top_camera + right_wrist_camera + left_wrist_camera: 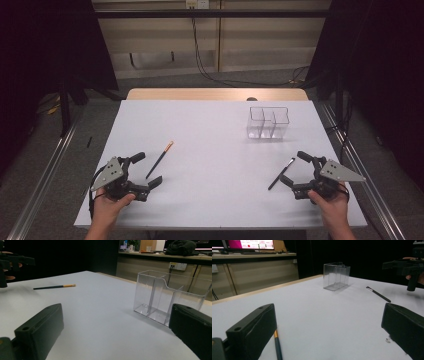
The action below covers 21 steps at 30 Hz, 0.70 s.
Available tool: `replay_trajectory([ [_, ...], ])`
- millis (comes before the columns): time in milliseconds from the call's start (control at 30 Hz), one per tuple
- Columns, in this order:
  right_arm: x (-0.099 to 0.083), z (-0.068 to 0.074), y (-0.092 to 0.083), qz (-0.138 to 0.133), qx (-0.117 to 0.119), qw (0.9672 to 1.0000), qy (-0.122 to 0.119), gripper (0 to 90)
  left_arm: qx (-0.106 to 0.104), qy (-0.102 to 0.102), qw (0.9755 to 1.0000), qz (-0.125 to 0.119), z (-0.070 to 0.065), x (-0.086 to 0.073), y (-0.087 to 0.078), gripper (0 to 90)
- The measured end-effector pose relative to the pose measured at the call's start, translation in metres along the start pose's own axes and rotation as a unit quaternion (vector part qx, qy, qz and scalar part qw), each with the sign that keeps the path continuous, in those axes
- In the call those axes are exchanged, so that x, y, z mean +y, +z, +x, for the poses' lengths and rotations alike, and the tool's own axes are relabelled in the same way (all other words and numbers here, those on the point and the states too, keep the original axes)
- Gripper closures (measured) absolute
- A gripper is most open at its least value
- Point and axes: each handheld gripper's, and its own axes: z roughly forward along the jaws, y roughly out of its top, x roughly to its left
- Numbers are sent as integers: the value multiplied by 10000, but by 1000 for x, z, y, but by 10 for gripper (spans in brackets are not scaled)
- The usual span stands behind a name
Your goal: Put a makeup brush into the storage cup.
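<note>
Jaws of both grippers stand wide open, empty; left gripper [148,171] sits just beside orange-tipped brush [160,159], right gripper [295,170] by black brush [281,173]; clear organizer [269,122] stands far-right on bench [210,145], well apart. Judging: approach step; next, close on brush handles, then carry to organizer.

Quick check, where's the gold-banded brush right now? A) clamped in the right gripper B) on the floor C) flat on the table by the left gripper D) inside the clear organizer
C: the gold-banded brush lies flat on the table, just off the open left gripper.
</note>
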Motion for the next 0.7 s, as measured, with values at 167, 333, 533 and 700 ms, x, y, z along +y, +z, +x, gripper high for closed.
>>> replay_trajectory([
  [167,1,0,-1,-11,-4,10000,-7,0,16,-51,10000,1,1,-2,2,0],
  [333,0,0,-2,-27,-27,10000,16,0,50,-86,10000,-7,4,-2,4,0],
  [533,0,1,-4,-26,-21,10000,14,0,175,-117,9998,-27,7,-1,10,0],
  [700,0,1,-5,-48,-32,10000,28,0,254,-139,9996,-27,12,-1,16,0],
])
